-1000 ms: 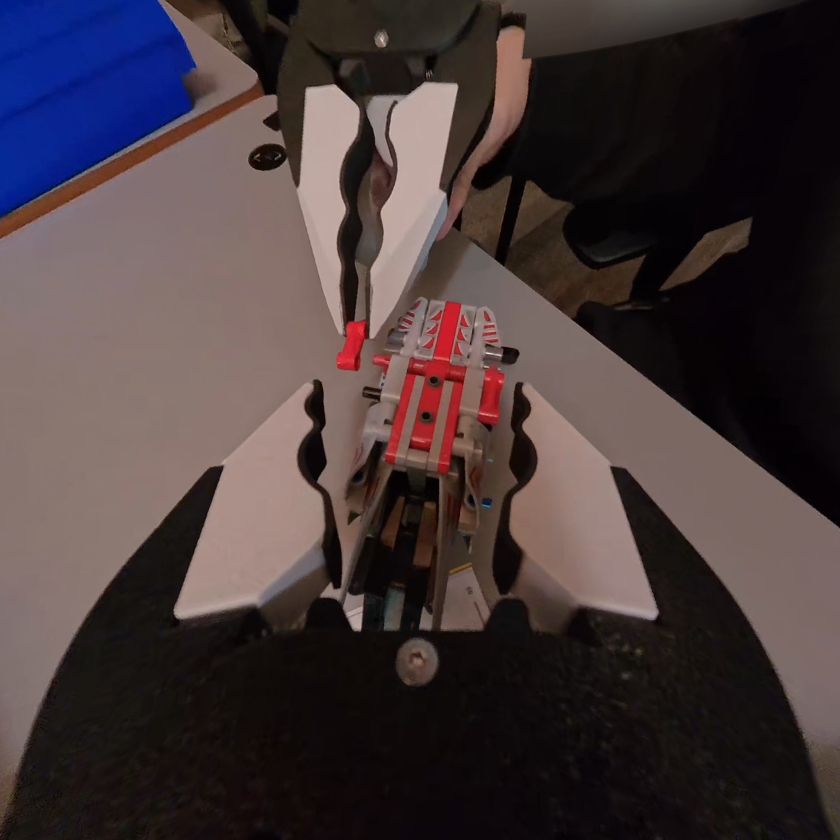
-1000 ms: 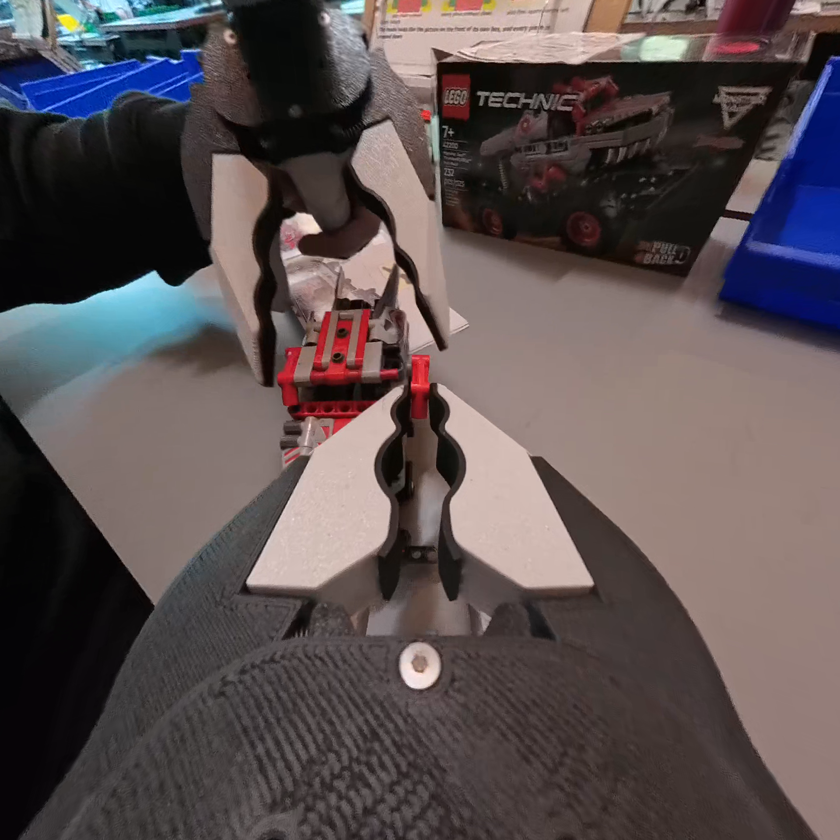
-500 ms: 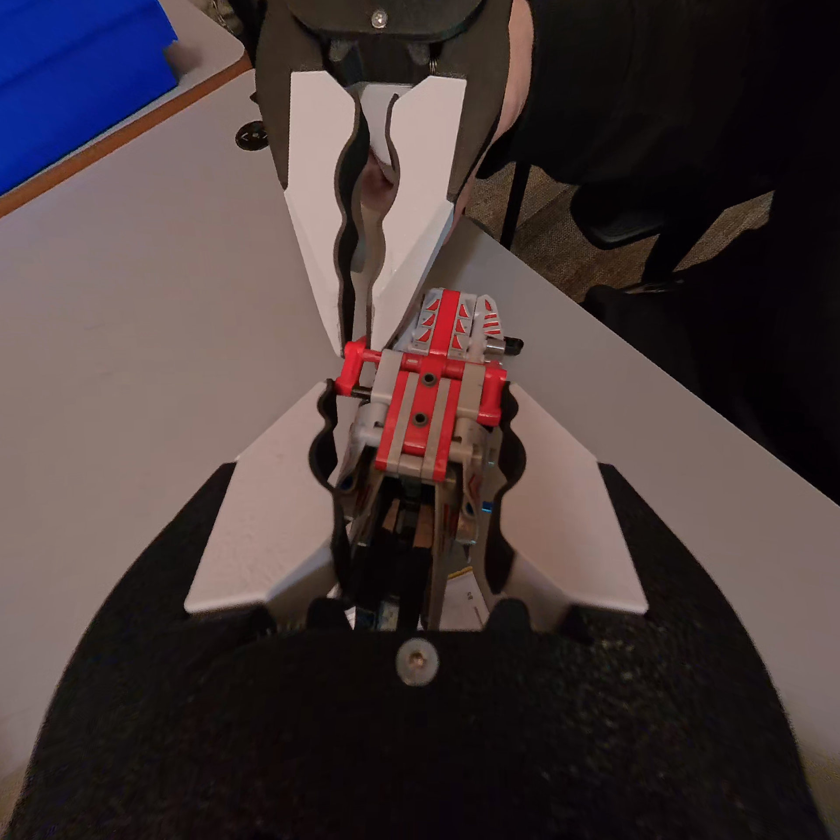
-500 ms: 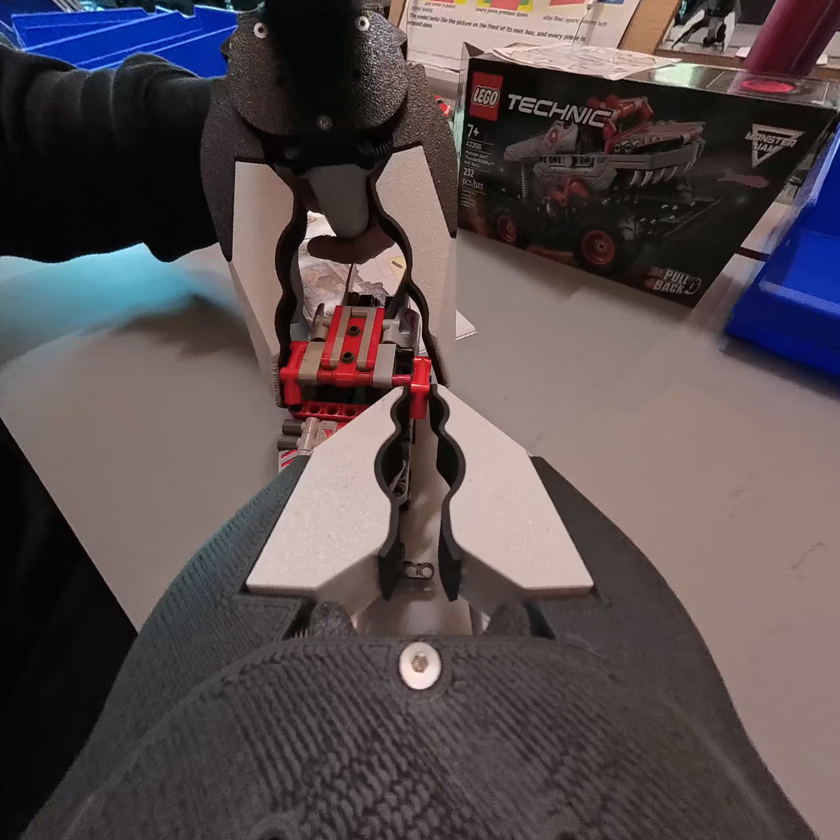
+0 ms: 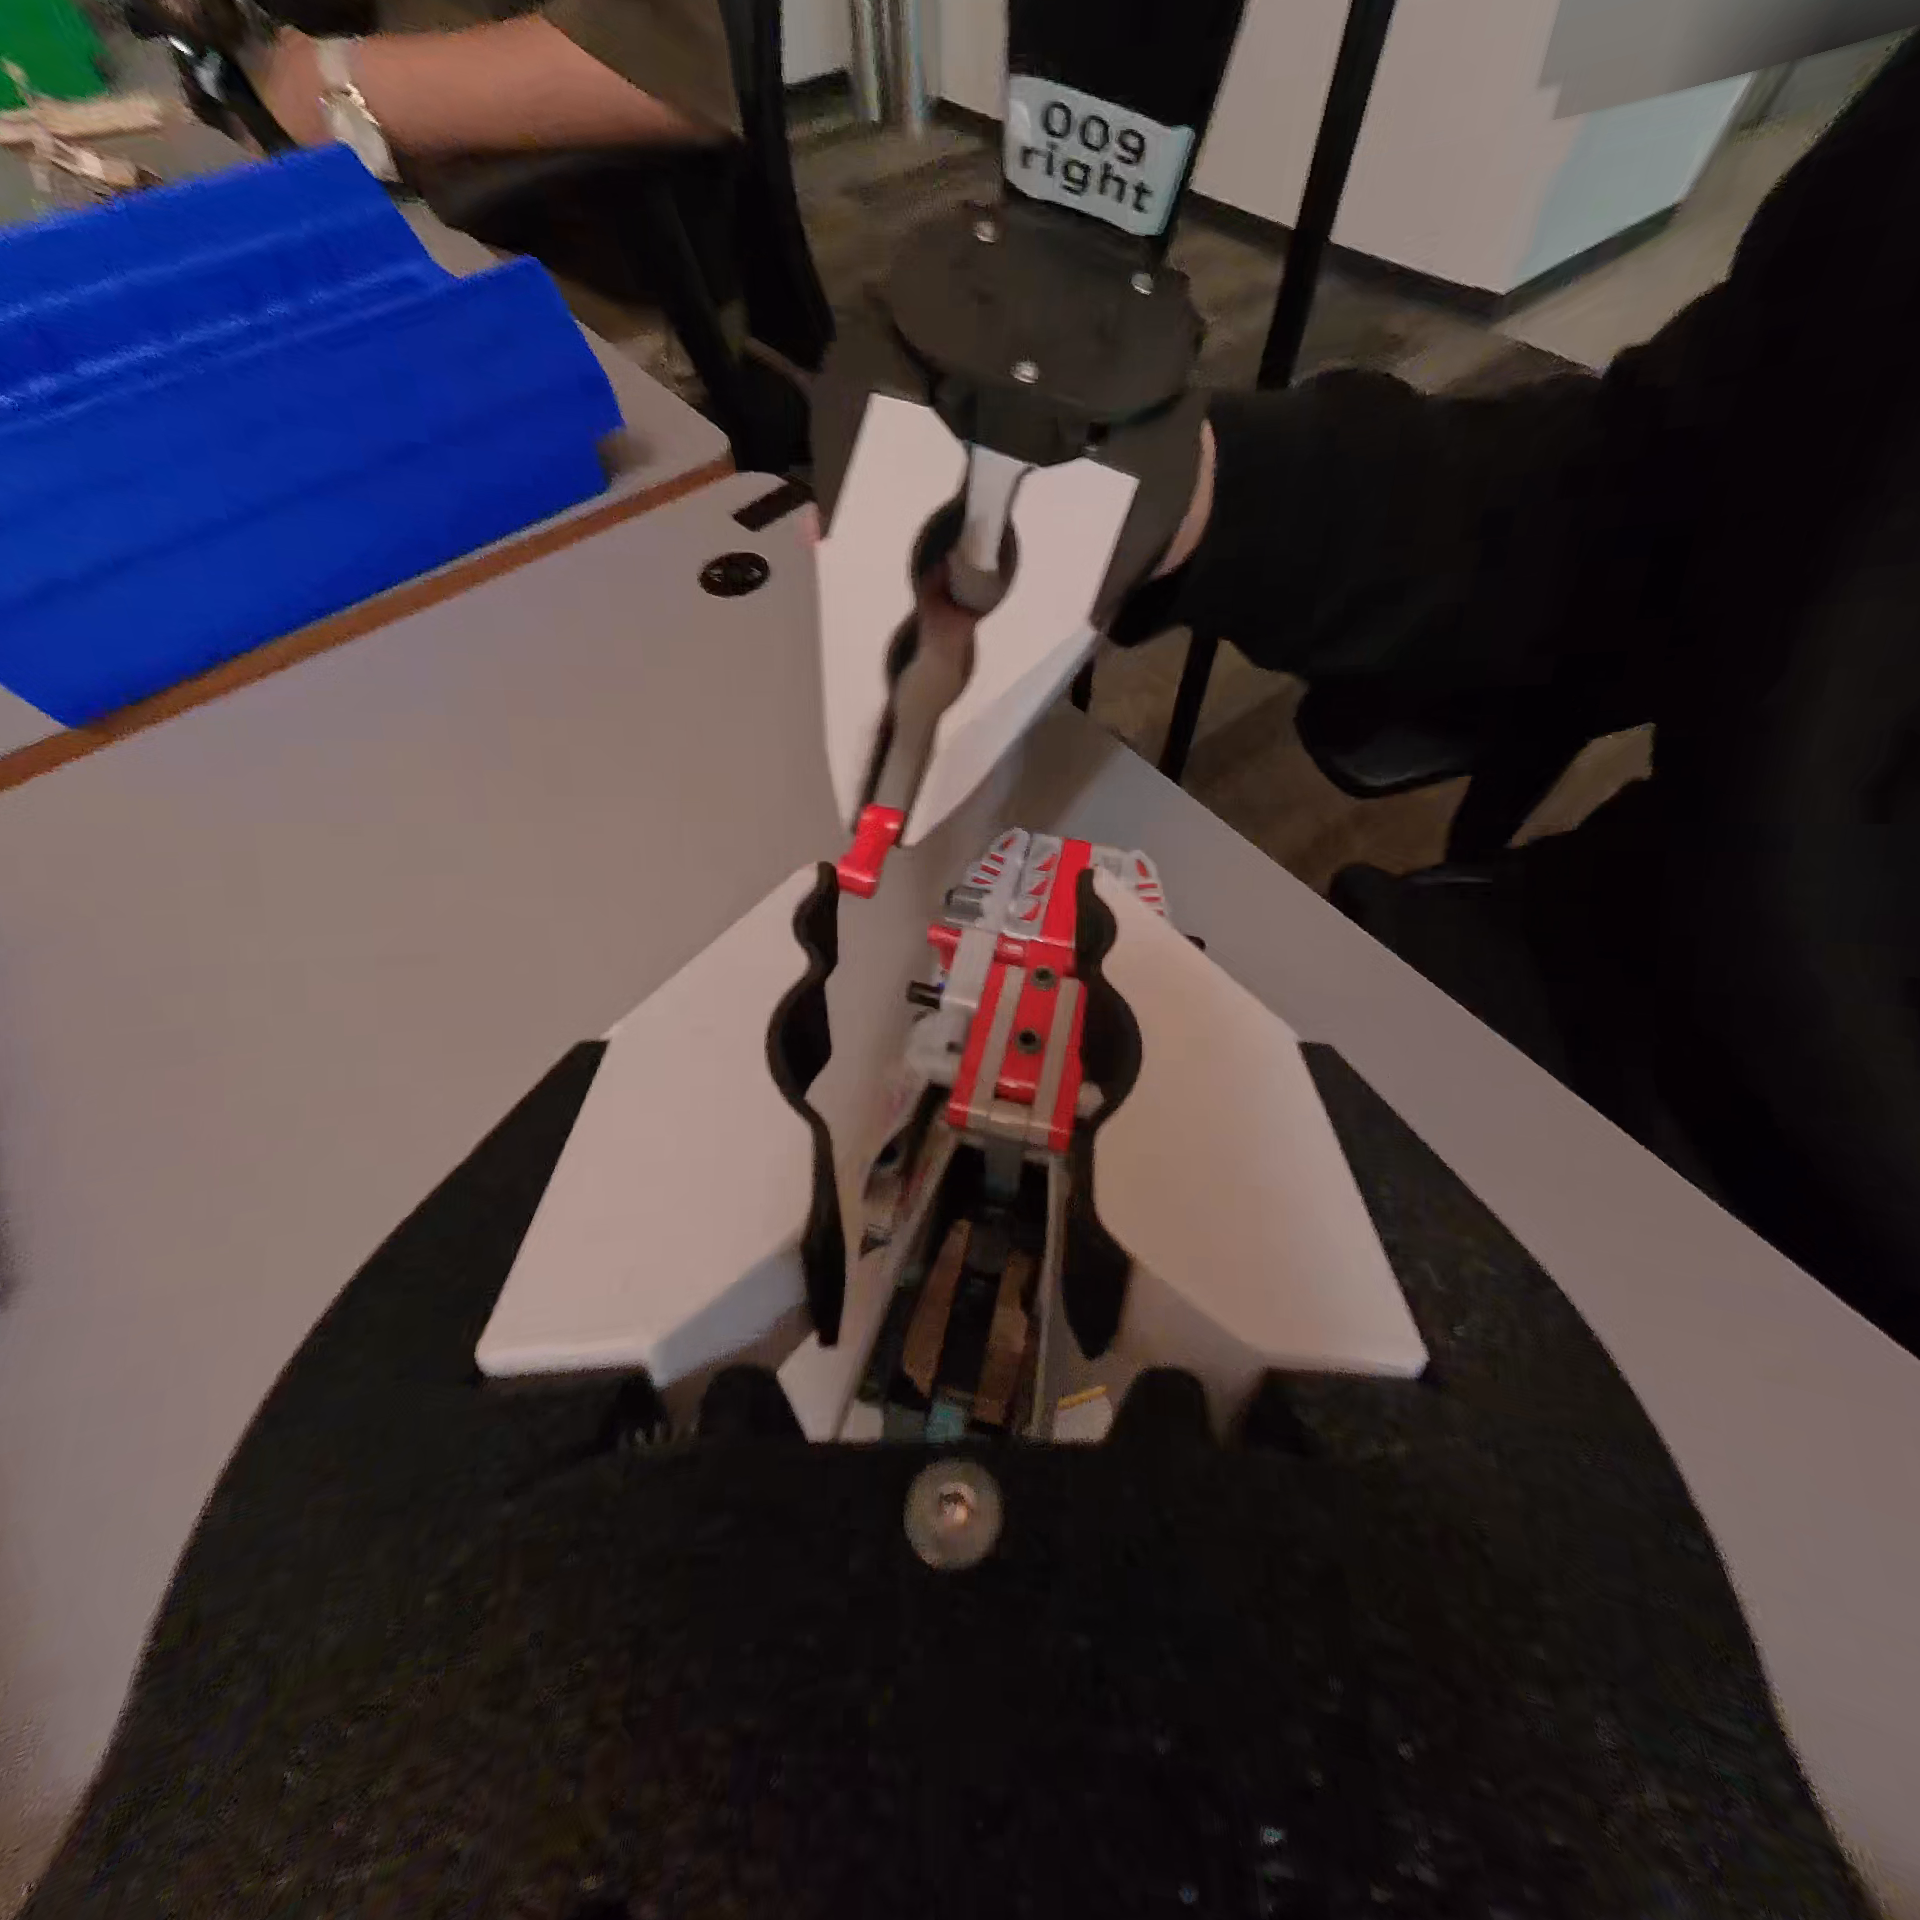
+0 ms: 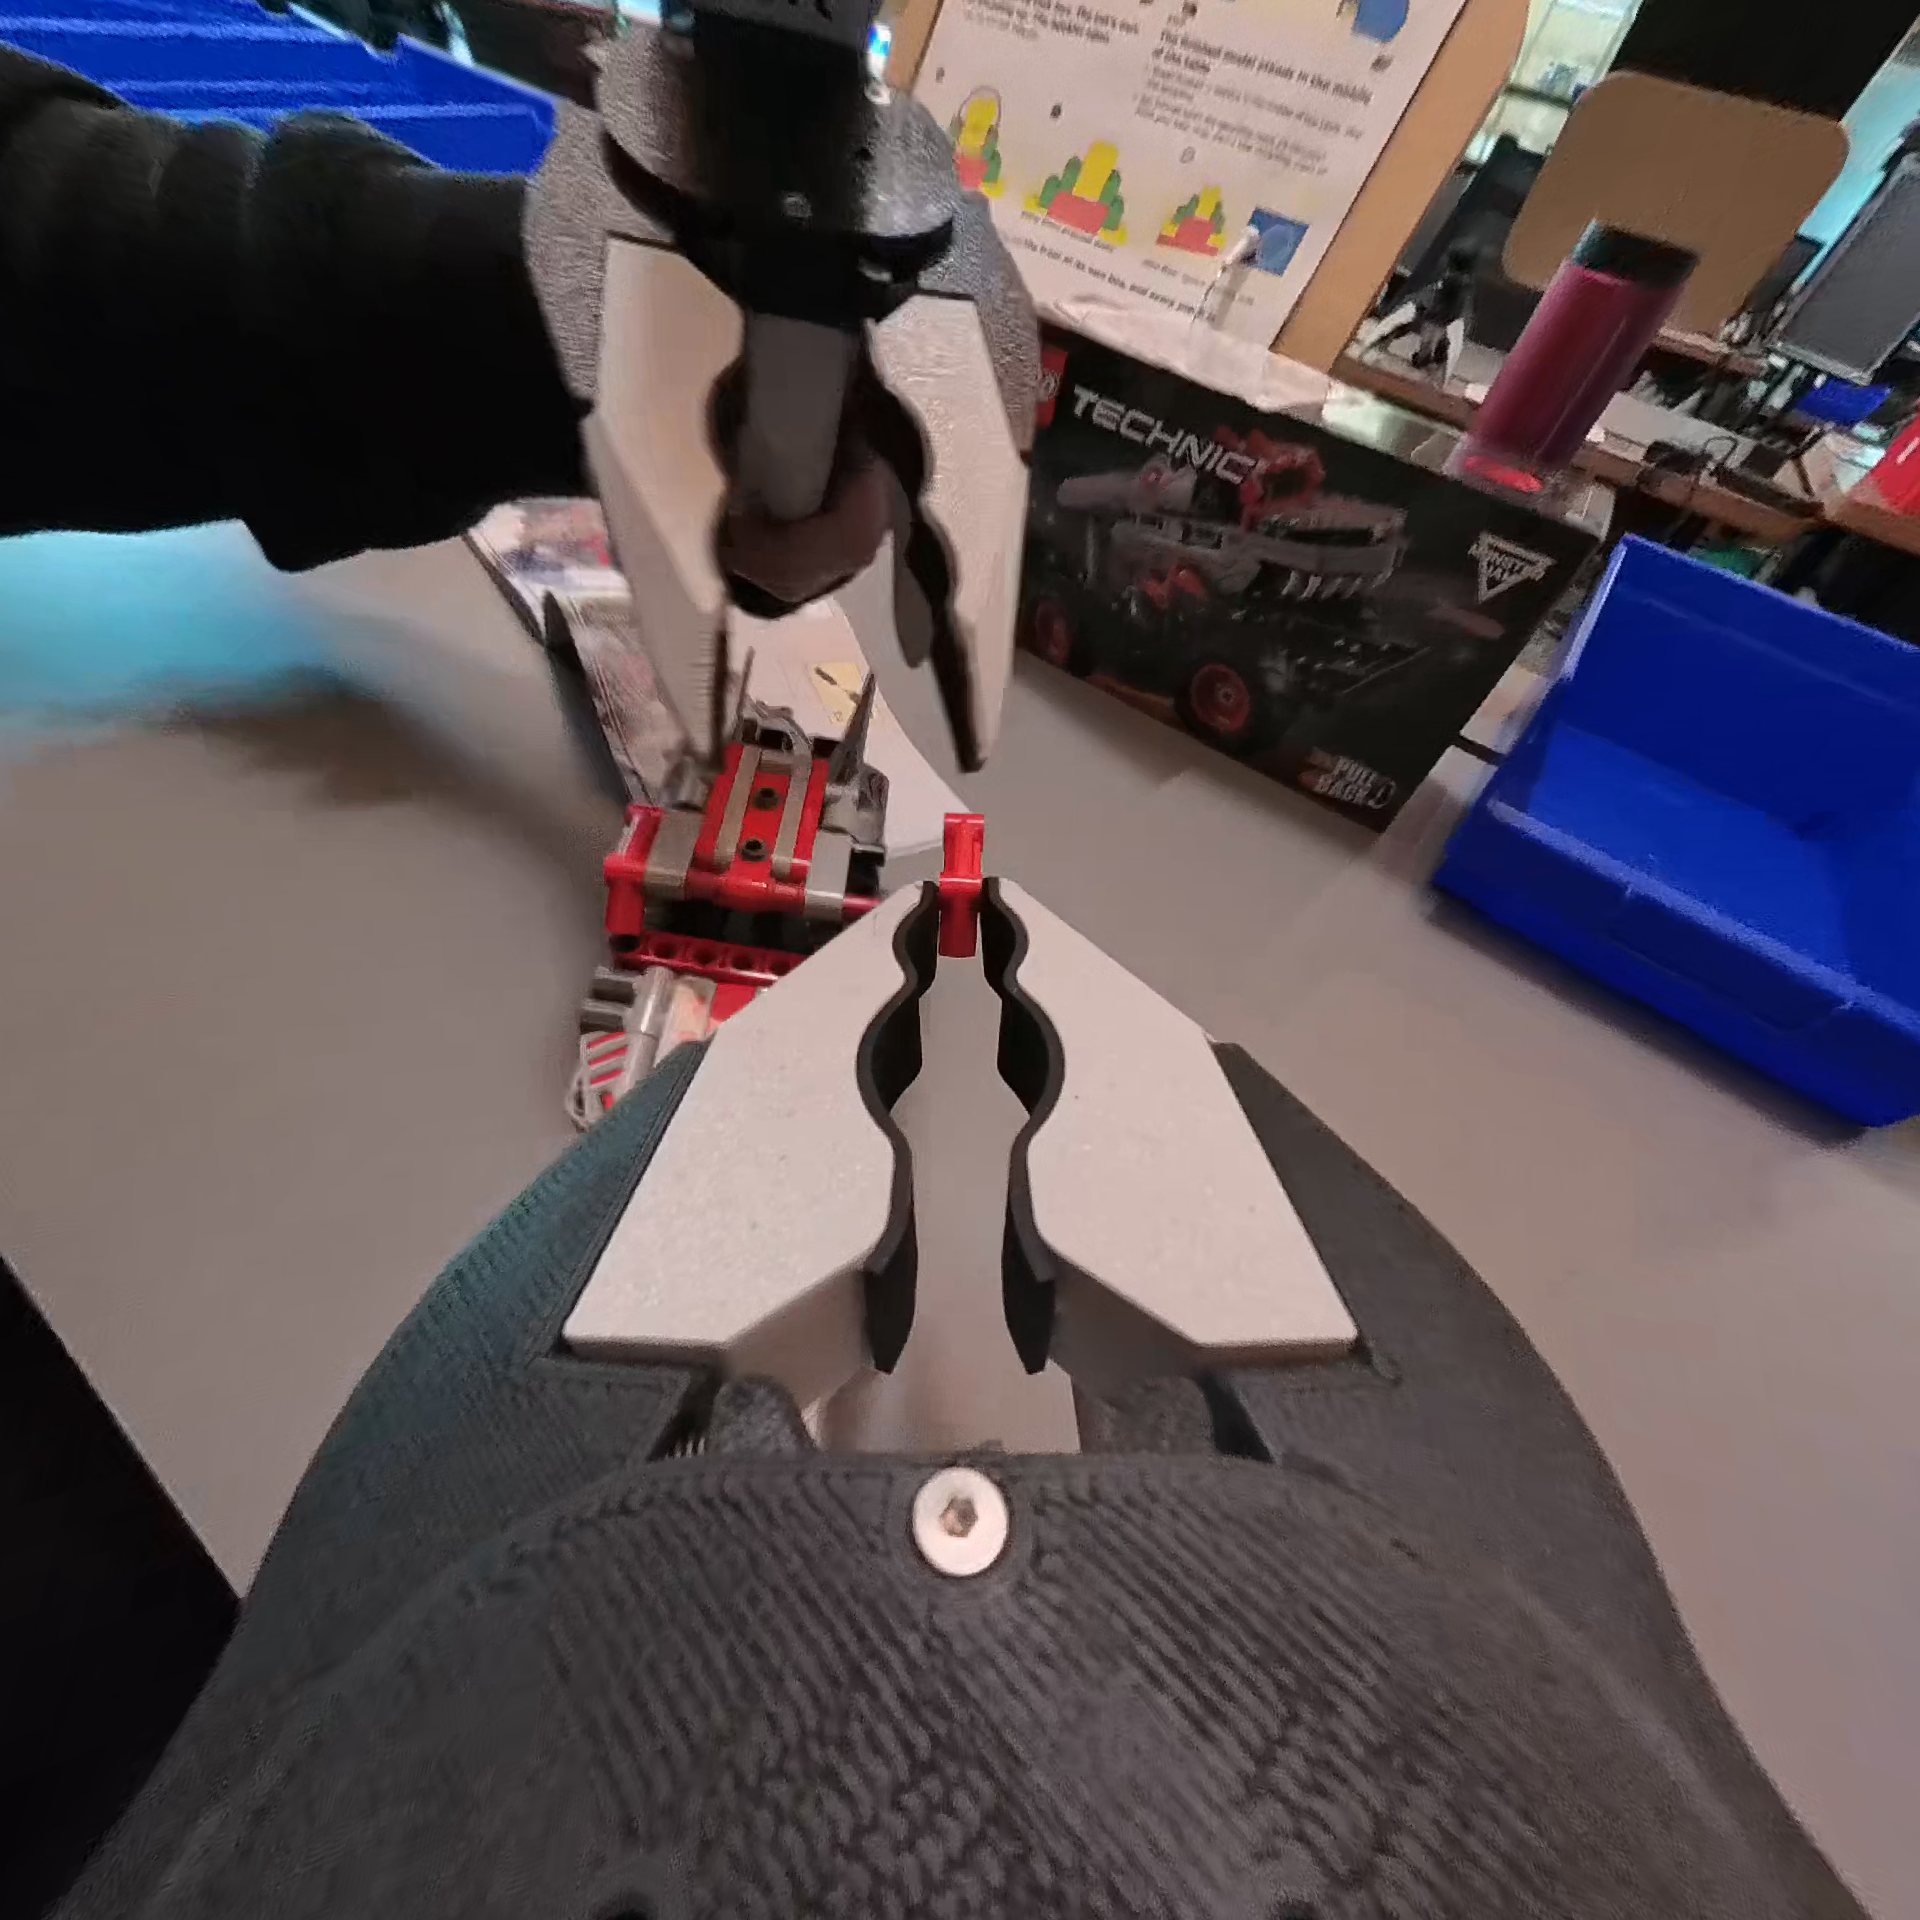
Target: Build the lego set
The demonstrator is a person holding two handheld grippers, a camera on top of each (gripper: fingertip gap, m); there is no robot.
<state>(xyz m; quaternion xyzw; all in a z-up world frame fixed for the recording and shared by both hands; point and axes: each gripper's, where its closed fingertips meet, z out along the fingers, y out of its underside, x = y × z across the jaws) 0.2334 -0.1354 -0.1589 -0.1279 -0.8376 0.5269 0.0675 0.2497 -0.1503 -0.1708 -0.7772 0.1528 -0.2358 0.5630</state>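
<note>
Right fingers (image 6: 956,883) pinch a red piece (image 6: 958,883); left fingers (image 5: 956,904), spread, flank the model (image 5: 1013,997)

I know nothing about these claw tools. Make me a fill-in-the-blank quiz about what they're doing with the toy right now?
1. The right gripper pinches a small ____ piece at its fingertips.
2. The left gripper stands open around the red and grey model, which rests on the ____ table.
3. The small piece is ____ the model, not joined to it.
4. The bin beside the set's box is ____.

Missing words: red; grey; apart from; blue
</note>
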